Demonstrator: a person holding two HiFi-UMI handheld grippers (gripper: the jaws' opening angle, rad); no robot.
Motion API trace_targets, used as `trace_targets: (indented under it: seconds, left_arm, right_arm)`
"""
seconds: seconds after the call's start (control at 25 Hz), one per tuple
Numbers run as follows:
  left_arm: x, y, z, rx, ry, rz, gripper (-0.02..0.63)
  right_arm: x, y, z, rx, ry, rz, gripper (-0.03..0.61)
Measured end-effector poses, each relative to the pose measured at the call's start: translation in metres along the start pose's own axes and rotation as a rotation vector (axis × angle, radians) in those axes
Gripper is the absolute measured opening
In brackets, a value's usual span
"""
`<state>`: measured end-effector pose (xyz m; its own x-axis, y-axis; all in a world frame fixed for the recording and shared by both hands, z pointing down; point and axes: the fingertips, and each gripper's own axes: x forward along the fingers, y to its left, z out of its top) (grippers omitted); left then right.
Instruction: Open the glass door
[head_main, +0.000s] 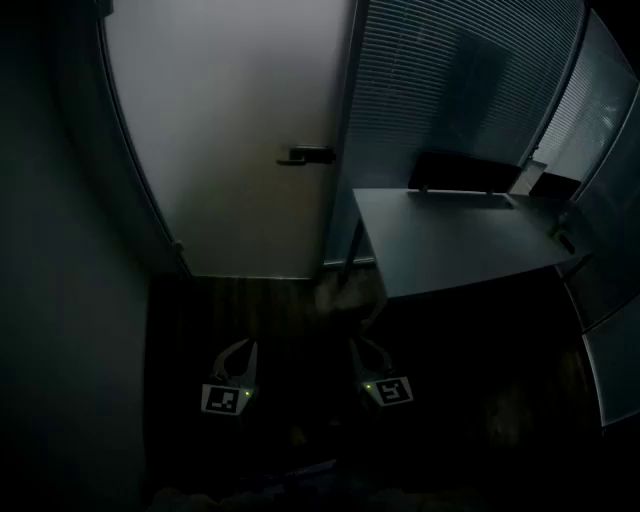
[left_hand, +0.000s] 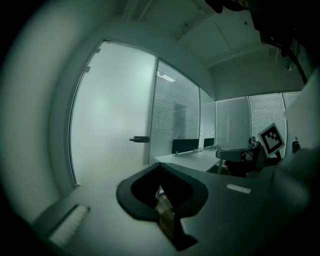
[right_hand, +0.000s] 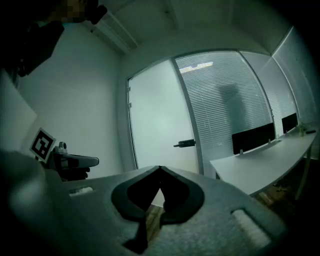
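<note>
The room is dim. One frosted glass door stands closed ahead, in the upper middle of the head view, and it bears one dark lever handle on its right edge. To the right of the door runs a glass wall with lowered blinds.

One pale counter stands in front of that wall, near the door's handle side. Two dark divider panels stand upright on its far edge: the nearer panel and a second panel farther right.

Two grippers are held low over the dark wooden floor, side by side, both well apart from the door and pointing roughly toward it. Each carries one marker cube, so there are two: the left cube and the right cube.

The left gripper has its jaws closed tip to tip with nothing between them; through the small gap lower down only the floor shows. The right gripper is the same, jaws brought together at the tips and holding nothing. In each gripper view the door handle sits beyond the jaw tips, untouched.
</note>
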<state>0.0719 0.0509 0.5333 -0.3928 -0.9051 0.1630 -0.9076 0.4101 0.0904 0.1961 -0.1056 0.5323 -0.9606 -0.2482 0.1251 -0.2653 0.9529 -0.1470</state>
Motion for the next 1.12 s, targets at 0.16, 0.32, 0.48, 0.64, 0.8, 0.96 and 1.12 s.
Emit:
trace_targets:
  seconds: [0.16,0.32,0.48,0.64,0.8,0.96,1.12]
  left_arm:
    - [0.004,0.002,0.001,-0.016,-0.004,0.007,0.003]
    - [0.018,0.008,0.000,-0.028,0.003,0.009,0.003]
    - [0.042,0.011,0.001,-0.018,0.006,0.003,0.003]
    - [0.078,0.025,0.007,-0.006,0.001,0.007,0.003]
    - [0.115,0.033,0.022,-0.005,-0.008,0.013,0.003]
    - [0.147,0.040,0.037,-0.001,-0.015,0.016,0.003]
    - [0.177,0.048,0.041,-0.002,-0.005,0.023,0.003]
  right_arm:
    - [0.005,-0.004,-0.001,-0.012,0.014,0.006,-0.002]
    - [0.016,-0.016,0.004,0.028,0.001,-0.008,-0.002]
    - [0.035,-0.033,0.004,0.032,0.004,-0.009,-0.002]
    - [0.069,-0.053,0.006,0.030,-0.002,-0.011,-0.002]
    - [0.101,-0.074,0.019,0.017,-0.013,-0.004,-0.002]
    - [0.129,-0.093,0.025,0.021,-0.004,-0.007,-0.002]
    - [0.155,-0.115,0.028,0.018,0.002,-0.013,-0.002]
